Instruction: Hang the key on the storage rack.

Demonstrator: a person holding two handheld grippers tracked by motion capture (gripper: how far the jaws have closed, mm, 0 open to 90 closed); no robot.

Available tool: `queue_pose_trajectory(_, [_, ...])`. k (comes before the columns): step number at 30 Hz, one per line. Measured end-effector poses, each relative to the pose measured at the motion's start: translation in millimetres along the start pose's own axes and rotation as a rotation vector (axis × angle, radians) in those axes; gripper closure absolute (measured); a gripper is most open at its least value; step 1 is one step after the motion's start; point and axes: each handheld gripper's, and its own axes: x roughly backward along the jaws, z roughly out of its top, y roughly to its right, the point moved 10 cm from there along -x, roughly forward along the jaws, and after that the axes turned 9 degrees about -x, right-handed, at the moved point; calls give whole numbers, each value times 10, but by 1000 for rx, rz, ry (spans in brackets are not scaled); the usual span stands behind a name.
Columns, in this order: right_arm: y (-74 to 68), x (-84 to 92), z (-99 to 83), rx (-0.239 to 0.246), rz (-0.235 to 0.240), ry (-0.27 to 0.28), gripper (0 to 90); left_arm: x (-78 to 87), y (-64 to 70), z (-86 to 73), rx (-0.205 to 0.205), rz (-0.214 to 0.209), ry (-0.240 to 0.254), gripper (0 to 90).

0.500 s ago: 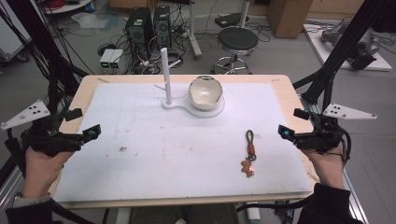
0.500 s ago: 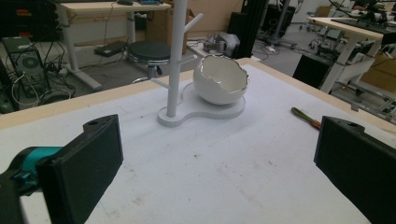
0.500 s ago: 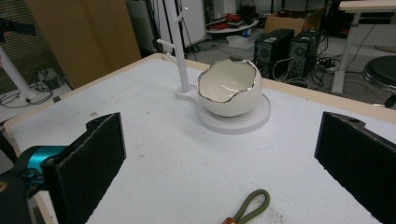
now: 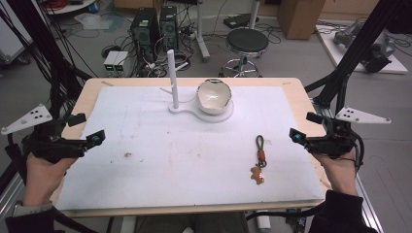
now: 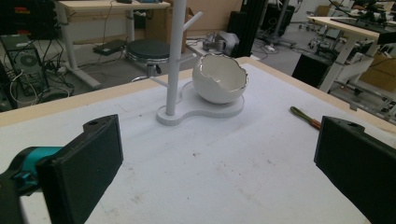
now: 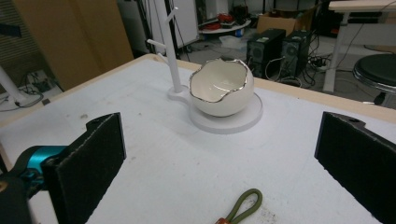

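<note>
A white stand [image 4: 171, 77] with a tall post and short branches rises at the back middle of the white mat [image 4: 170, 155]. On the stand's round base rests a white eggshell-shaped bowl [image 4: 213, 95] with a jagged silver rim. A keychain [image 4: 260, 160] with a green loop, an orange bead and a small bear charm lies flat on the mat's right part. My left gripper [image 4: 88, 128] hovers open at the mat's left edge. My right gripper [image 4: 302, 126] is open at the right edge, a short way right of the keychain. Neither has anything between its jaws.
The left gripper view looks across the mat to the stand [image 5: 176, 56], bowl [image 5: 219, 79] and keychain [image 5: 306, 117]. The right gripper view has the bowl [image 6: 222, 86] ahead and the keychain's loop [image 6: 245, 205] just below. A stool [image 4: 247, 42], computers and cables stand beyond the table.
</note>
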Motion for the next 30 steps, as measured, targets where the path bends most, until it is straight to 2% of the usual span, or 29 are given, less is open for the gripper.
queue_pose_trajectory(5, [80,-158,-103,17,-36,-48,11,-10,8,-15,3,-6,-8,17])
queue_pose_trajectory(10, [235,-313,-206,-7,-77,-69,11,-18,12,-22,6,-9,-9,17])
queue_pose_trajectory(11, [286,-358,-235,0,-96,-83,11,-22,10,-29,4,-12,-13,17])
queue_pose_trajectory(12, [286,-358,-235,0,-96,-83,11,-27,10,-34,6,-10,-14,17])
queue_pose_trajectory(13, [381,-441,-283,4,-133,-117,11,-34,7,-42,6,-8,-16,17])
queue_pose_trajectory(19, [539,-606,-385,-20,-153,-162,12,-41,24,-37,1,-5,-13,17])
queue_pose_trajectory(22, [637,-725,-508,-20,-156,-200,12,-41,27,-37,0,-9,-14,17])
queue_pose_trajectory(30, [745,-845,-606,-48,-153,-234,11,-51,-6,-91,11,-8,-26,17])
